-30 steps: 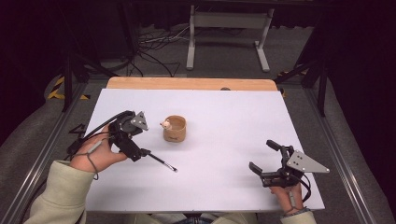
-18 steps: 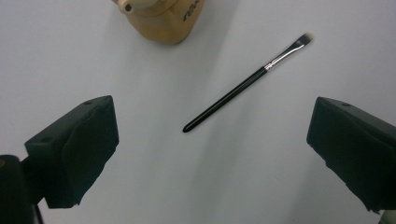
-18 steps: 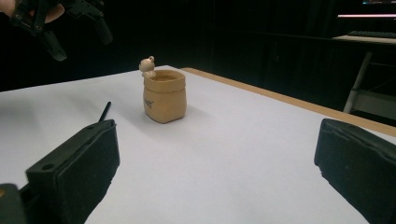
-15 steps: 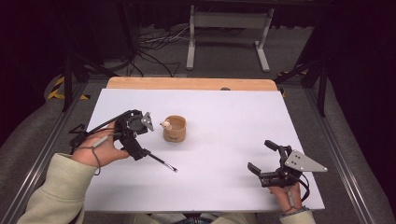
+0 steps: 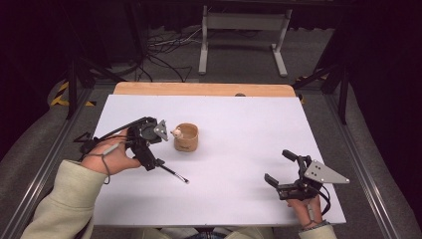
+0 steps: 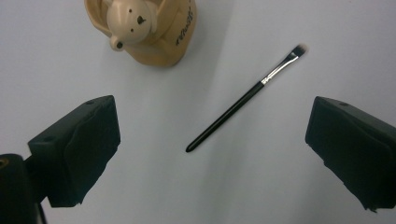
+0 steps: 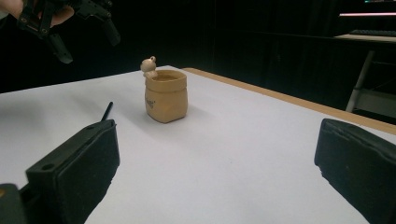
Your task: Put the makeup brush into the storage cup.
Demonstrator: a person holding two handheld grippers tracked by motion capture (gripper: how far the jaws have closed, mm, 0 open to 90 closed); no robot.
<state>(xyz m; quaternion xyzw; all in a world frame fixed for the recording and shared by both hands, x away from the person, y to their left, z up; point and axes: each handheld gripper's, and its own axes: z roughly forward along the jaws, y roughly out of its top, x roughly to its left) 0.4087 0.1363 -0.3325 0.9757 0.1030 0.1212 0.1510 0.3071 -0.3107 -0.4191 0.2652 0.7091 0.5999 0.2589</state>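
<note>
The left gripper (image 5: 149,144) hangs above the white counter (image 5: 239,124) with its jaws spread wide and nothing between them touching either pad. In the left gripper view the two black pads stand far apart at the lower corners, and the brush (image 6: 245,99) lies flat on the counter in the gap between them, nearer the middle than either pad and touching neither. It is a slim brush with a glossy black handle, a short silver ferrule and a small pale tip; its handle end points toward the jaws and its tip away, slanting off toward the right pad's side. Beyond the left pad stands the cup (image 6: 156,35), a tan, sack-shaped pot with a little bear head perched on its rim, just clear of the brush.

The right gripper (image 5: 291,174) is low over the near right part of the counter, well apart from the brush, its jaws also spread wide and holding nothing. From the right gripper view, the cup stands upright ahead between the pads, and the brush's dark handle shows just beyond the left pad.
</note>
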